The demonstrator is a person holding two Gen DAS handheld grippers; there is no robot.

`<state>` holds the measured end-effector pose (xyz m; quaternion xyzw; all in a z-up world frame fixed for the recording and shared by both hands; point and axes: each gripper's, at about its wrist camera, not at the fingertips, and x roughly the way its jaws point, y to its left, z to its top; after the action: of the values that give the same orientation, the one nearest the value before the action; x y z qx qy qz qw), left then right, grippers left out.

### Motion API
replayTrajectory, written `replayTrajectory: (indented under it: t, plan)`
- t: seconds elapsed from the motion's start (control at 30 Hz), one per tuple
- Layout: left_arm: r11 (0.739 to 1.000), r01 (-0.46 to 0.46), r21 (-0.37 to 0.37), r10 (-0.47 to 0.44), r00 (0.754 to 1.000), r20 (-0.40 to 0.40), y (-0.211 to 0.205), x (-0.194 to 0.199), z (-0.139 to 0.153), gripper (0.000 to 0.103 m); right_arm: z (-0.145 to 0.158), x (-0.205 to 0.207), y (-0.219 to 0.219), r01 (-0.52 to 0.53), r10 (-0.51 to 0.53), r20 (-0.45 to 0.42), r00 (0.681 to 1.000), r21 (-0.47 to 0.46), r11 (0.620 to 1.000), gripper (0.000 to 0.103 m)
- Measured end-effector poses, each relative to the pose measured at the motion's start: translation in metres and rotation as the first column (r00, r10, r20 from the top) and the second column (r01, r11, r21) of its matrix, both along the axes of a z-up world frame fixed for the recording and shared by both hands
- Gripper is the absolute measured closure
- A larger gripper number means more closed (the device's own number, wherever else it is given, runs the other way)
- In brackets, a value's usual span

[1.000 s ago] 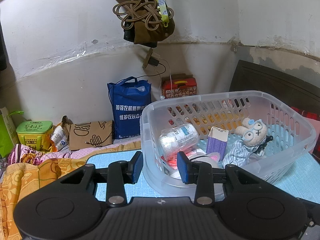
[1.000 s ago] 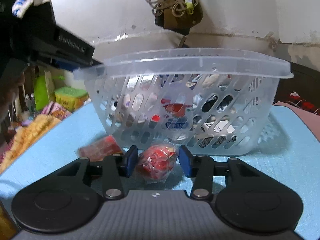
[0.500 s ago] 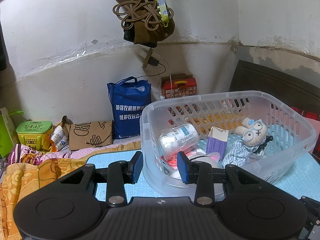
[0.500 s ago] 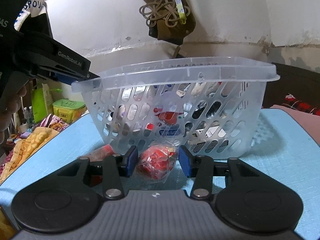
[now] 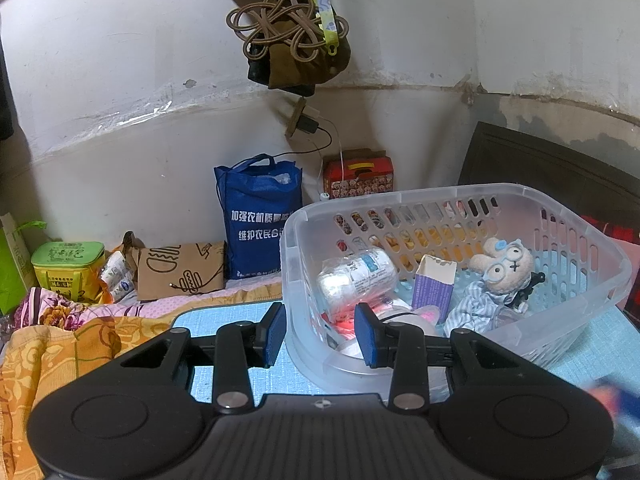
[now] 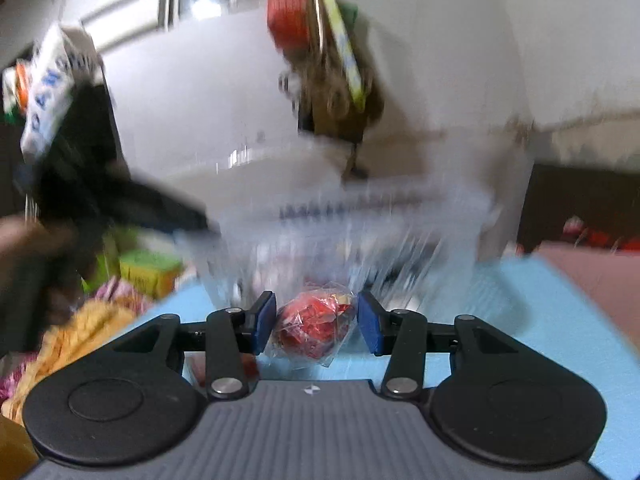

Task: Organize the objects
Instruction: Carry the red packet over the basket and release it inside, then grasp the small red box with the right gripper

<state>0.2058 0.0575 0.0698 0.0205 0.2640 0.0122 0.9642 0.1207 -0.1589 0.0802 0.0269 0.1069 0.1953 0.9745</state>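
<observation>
A clear plastic basket (image 5: pixel 600 264) stands on the blue mat (image 5: pixel 224 312). It holds a white bottle (image 5: pixel 356 276), a purple box (image 5: pixel 434 286) and a plush bear (image 5: pixel 502 268). My left gripper (image 5: pixel 320 334) straddles the basket's near left corner, one pad outside the wall and one inside, shut on it. In the right wrist view my right gripper (image 6: pixel 316 326) is shut on a red snack packet (image 6: pixel 312 332) in clear wrap, held off the mat in front of the blurred basket (image 6: pixel 360 216). A blue and red blur (image 5: pixel 616 398) at the left view's lower right is that gripper.
Against the wall stand a blue bag (image 5: pixel 260 228), a red box (image 5: pixel 358 174), a brown paper bag (image 5: pixel 180 270) and a green tin (image 5: pixel 68 266). Orange cloth (image 5: pixel 60 344) lies left of the mat. A cord bundle (image 5: pixel 292 36) hangs overhead. A dark headboard (image 5: pixel 552 168) is behind the basket.
My right gripper has risen and tipped upward with the red packet, blurring its view and bringing the basket's rim lower in it. The left gripper and basket have stayed still.
</observation>
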Motion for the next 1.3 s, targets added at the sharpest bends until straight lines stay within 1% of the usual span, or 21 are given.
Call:
replayTrajectory:
  t: [0.1,0.17,0.2,0.3,0.33,0.37,0.43,0.53,0.57,0.63,0.67,0.7,0.77,0.83,0.9,1.0,1.07,1.1,1.17,1.23,1.3]
  plan:
    - [1.0,-0.003,0.001,0.003,1.0,-0.001,-0.001,0.0,0.001,0.062,0.029,-0.011,-0.016,0.009,-0.011,0.07,0.997,0.037,0.999,0.055]
    - [1.0,-0.004,0.002,0.004,1.0,-0.001,-0.001,0.0,0.001,0.062,0.047,-0.006,-0.021,0.054,-0.057,0.123,0.991,0.026,0.998,0.055]
    - [1.0,-0.005,0.003,0.005,1.0,-0.001,-0.001,0.0,0.002,0.062,0.055,0.001,-0.021,0.068,-0.07,0.136,0.988,0.015,0.998,0.055]
    - [1.0,-0.005,0.001,0.005,1.0,-0.002,-0.001,0.0,0.002,0.062,0.075,0.033,-0.018,0.119,-0.115,0.133,0.984,-0.023,0.993,0.055]
    - [1.0,-0.005,0.001,0.005,1.0,-0.002,-0.001,0.0,0.002,0.062,0.08,0.044,-0.014,0.15,-0.143,0.131,0.981,-0.051,0.987,0.055]
    - [1.0,-0.005,0.002,0.005,1.0,-0.002,0.0,0.0,0.002,0.062,0.083,0.056,-0.011,0.18,-0.171,0.12,0.978,-0.071,0.981,0.055]
    - [1.0,-0.005,0.002,0.005,1.0,-0.002,0.0,0.0,0.002,0.062,0.084,0.075,-0.005,0.185,-0.178,0.08,0.981,-0.091,0.979,0.055]
    - [1.0,-0.003,-0.001,0.003,1.0,-0.003,0.0,0.001,0.002,0.061,0.08,0.096,0.003,0.198,-0.193,0.047,0.98,-0.116,0.973,0.054]
    - [1.0,-0.002,-0.001,0.002,1.0,-0.003,0.0,0.001,0.002,0.061,0.079,0.1,0.004,0.199,-0.196,0.031,0.98,-0.123,0.972,0.052]
    - [1.0,-0.002,-0.001,0.002,1.0,-0.003,0.0,0.001,0.002,0.061,0.074,0.108,0.006,0.211,-0.214,-0.011,0.977,-0.135,0.968,0.036]
    - [1.0,-0.002,-0.001,0.002,1.0,-0.003,0.0,0.001,0.002,0.061,0.072,0.106,0.003,0.225,-0.227,0.002,0.974,-0.125,0.966,0.014]
    - [1.0,-0.001,-0.002,0.001,1.0,-0.003,0.0,0.001,0.002,0.061,0.071,0.102,0.003,0.241,-0.239,0.035,0.97,-0.114,0.964,0.0]
    - [1.0,0.001,-0.003,-0.001,1.0,-0.003,0.0,0.001,0.003,0.061,0.071,0.088,-0.001,0.259,-0.252,0.078,0.964,-0.09,0.962,0.0]
    - [1.0,0.001,-0.003,-0.001,1.0,-0.004,0.0,0.001,0.003,0.061,0.071,0.079,-0.004,0.257,-0.252,0.074,0.965,-0.062,0.964,0.0]
    - [1.0,0.001,-0.003,-0.001,1.0,-0.004,0.001,0.001,0.003,0.061,0.067,0.07,-0.002,0.26,-0.255,0.07,0.964,-0.072,0.963,0.0]
    - [1.0,0.001,-0.004,-0.001,1.0,-0.003,0.0,0.001,0.003,0.061,0.051,0.049,0.004,0.267,-0.261,0.074,0.962,-0.087,0.96,0.0]
    - [1.0,0.001,-0.004,-0.001,1.0,-0.004,0.0,0.001,0.003,0.061,0.038,0.036,0.005,0.274,-0.271,0.074,0.96,-0.031,0.961,0.0]
    - [1.0,0.001,-0.004,-0.001,1.0,-0.004,0.0,0.001,0.003,0.061,0.031,0.032,0.006,0.274,-0.272,0.058,0.96,-0.022,0.961,0.0]
    - [1.0,0.0,-0.003,0.0,1.0,-0.003,0.001,0.001,0.003,0.061,0.014,0.028,0.014,0.271,-0.271,-0.005,0.963,-0.015,0.962,0.0]
    - [1.0,0.0,-0.002,0.0,1.0,-0.003,0.001,0.001,0.003,0.061,-0.004,0.029,0.028,0.211,-0.213,-0.086,0.973,-0.033,0.977,0.0]
    - [1.0,0.001,-0.003,-0.001,1.0,-0.004,0.001,0.001,0.002,0.061,-0.018,0.032,0.045,0.164,-0.172,-0.154,0.973,-0.063,0.984,0.0]
